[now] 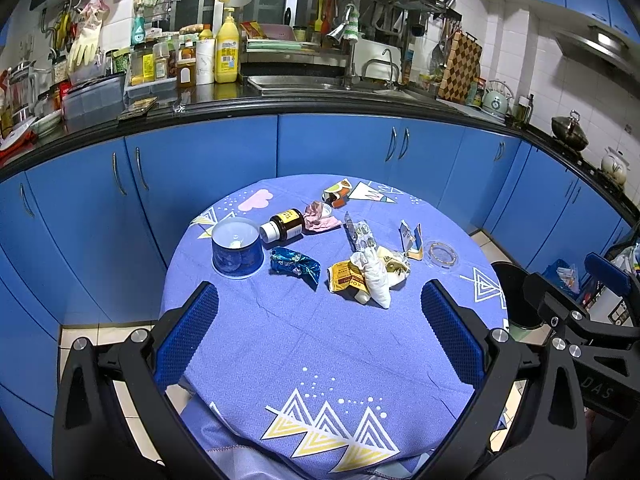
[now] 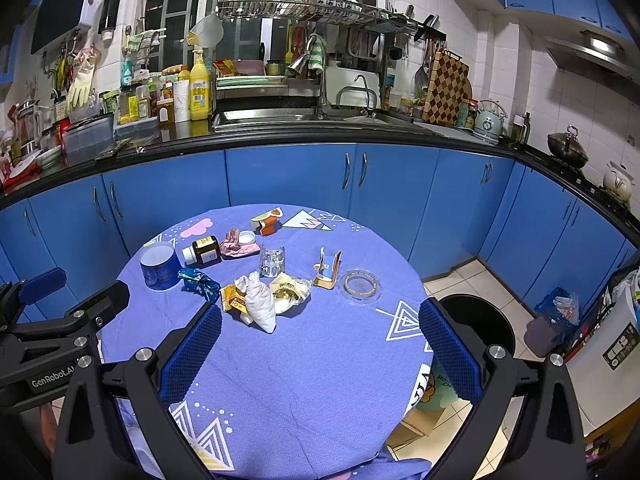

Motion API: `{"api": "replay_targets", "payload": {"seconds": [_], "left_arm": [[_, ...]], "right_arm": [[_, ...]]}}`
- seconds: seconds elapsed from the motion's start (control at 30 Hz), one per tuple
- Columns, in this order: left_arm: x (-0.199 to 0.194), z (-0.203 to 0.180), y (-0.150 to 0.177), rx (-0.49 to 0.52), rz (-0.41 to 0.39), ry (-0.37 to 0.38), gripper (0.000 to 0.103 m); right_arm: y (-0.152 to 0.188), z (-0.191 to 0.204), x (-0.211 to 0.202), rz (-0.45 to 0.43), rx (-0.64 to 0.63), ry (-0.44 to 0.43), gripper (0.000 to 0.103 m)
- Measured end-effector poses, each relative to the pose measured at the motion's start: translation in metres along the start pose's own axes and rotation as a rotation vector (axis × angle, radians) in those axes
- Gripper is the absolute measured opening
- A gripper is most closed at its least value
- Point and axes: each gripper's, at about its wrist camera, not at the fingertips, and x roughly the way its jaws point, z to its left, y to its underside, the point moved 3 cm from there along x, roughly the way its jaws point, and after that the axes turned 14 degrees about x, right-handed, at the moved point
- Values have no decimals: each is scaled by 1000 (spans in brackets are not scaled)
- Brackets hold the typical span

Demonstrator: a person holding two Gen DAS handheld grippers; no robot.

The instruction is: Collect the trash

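Trash lies in the middle of a round table under a blue cloth [image 1: 320, 340] [image 2: 320, 360]. There is a blue foil wrapper [image 1: 295, 265] [image 2: 199, 282], a white crumpled bag [image 1: 374, 276] [image 2: 260, 305], a yellow packet [image 1: 346, 277] [image 2: 233, 296], a brown bottle on its side [image 1: 285, 225] [image 2: 203, 251], pink paper [image 1: 320, 218] [image 2: 236, 246], a blister pack [image 1: 360, 234] [image 2: 272, 261] and a torn carton [image 1: 412, 240] [image 2: 328, 269]. My left gripper [image 1: 320, 316] and right gripper [image 2: 320, 328] hover open above the near cloth, holding nothing.
A blue tub [image 1: 236, 250] [image 2: 159, 266] and a clear lid [image 1: 441, 254] [image 2: 361, 282] also sit on the table. A black bin [image 2: 476, 326] [image 1: 516, 292] stands on the floor to the right. Blue cabinets [image 1: 332, 144] and a cluttered counter curve behind.
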Motion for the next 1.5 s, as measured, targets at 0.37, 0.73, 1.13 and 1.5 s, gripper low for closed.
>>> {"api": "replay_targets", "payload": {"seconds": [0.37,0.73,1.13,1.5], "left_arm": [[0,-1,0,1,1,0,100],[0,-2,-1,2,2,2,100],[2,-2,1,0,5,3,100],[11,0,2,-6,29,7,100]], "right_arm": [[-2,-1,-4,-3,-2,1,96],[-2,0,-5,-4,-4,3,96],[-1,0,-4,-4,-4,3,96],[-1,-1,6,18,-7,8,96]]}}
